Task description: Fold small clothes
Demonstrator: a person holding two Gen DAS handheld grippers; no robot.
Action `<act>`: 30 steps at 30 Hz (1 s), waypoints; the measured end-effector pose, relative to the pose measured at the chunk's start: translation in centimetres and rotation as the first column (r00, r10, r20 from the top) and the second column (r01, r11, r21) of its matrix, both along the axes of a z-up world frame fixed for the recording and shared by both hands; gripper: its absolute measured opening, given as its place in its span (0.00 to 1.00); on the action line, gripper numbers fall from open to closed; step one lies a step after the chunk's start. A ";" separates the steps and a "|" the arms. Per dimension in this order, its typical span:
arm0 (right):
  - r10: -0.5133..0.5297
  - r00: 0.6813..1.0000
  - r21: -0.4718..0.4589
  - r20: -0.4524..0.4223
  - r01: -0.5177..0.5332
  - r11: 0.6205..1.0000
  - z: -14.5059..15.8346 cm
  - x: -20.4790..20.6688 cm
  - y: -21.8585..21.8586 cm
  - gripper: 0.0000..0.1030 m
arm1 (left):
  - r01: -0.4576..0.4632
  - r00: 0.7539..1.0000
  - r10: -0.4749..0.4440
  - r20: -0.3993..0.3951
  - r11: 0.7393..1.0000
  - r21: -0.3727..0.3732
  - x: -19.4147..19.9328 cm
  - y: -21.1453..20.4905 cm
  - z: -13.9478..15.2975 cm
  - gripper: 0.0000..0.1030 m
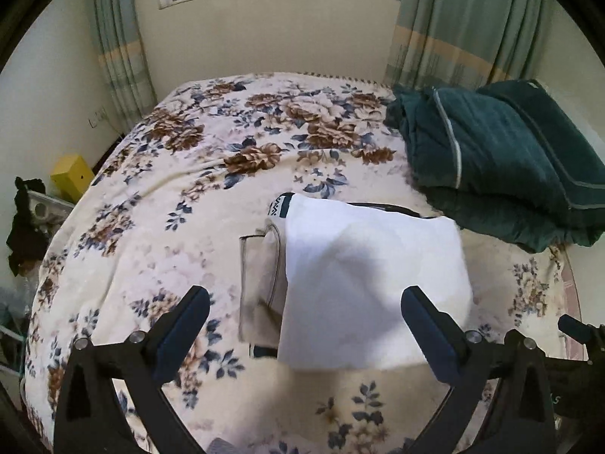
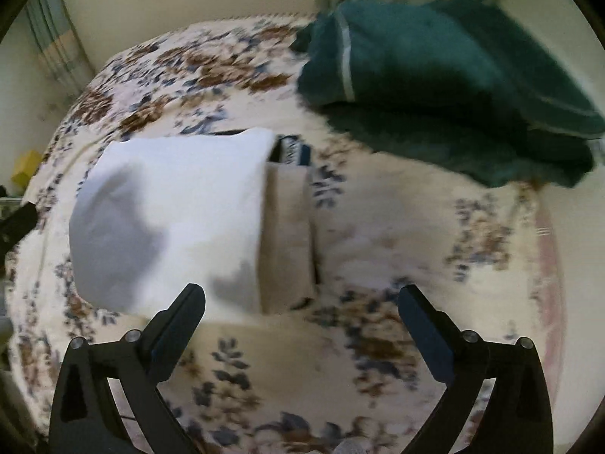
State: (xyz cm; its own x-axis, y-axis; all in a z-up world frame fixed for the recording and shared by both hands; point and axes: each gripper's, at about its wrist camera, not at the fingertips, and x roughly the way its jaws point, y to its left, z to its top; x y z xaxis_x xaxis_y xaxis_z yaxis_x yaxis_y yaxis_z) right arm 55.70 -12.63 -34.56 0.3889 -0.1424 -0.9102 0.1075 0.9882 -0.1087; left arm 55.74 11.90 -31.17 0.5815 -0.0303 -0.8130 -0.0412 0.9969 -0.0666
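A small white garment [image 1: 370,265] lies folded flat on the flowered bed cover [image 1: 151,227]. A beige layer [image 1: 261,276] sticks out along its left side, and a dark patterned band [image 1: 278,206] shows at the far corner. My left gripper [image 1: 305,293] hovers above its near edge, open wide, with nothing between the fingers. In the right wrist view the same white garment [image 2: 170,208] lies to the left, with the beige layer [image 2: 289,234] beside it. My right gripper [image 2: 301,290] is open above the garment's near right corner, holding nothing.
A folded dark green quilt [image 1: 510,159] lies on the bed at the right, also visible as the quilt [image 2: 435,75] at the upper right. A yellow box [image 1: 72,176] and dark clutter [image 1: 22,227] sit off the bed's left side. Curtains [image 1: 453,19] and a window wall stand behind.
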 end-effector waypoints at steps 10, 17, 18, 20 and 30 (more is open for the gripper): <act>-0.036 0.992 -0.033 0.118 0.040 0.999 11.7 -10.2 -0.9 1.00 | -0.027 0.998 0.023 0.061 0.997 0.073 -9.8 -1.3 8.3 1.00; -0.025 0.977 -0.048 0.214 0.036 0.998 20.8 -20.1 -1.1 1.00 | -0.010 0.990 -0.004 0.140 0.995 0.096 -17.5 -2.4 14.8 1.00; -0.021 0.973 -0.047 0.228 0.032 0.998 21.9 -21.4 -1.1 1.00 | -0.011 0.989 -0.005 0.150 0.994 0.108 -18.7 -2.7 15.7 1.00; -0.013 0.965 -0.052 0.261 0.028 0.998 24.4 -24.4 -1.2 1.00 | -0.006 0.985 -0.011 0.170 0.995 0.101 -21.2 -3.1 17.5 1.00; 0.039 0.910 -0.059 0.413 -0.016 0.998 35.6 -37.1 -1.3 1.00 | -0.025 0.963 0.004 0.268 0.997 0.074 -30.5 -3.5 24.9 1.00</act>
State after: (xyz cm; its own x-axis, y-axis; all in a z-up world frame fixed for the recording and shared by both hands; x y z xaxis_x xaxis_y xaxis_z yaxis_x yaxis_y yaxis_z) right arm 18.61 -13.89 1.02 0.7337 -0.1699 -0.6579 0.1272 0.9855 -0.1126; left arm 25.22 8.35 -6.27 0.7781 0.0358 -0.6271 -0.0469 0.9989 -0.0012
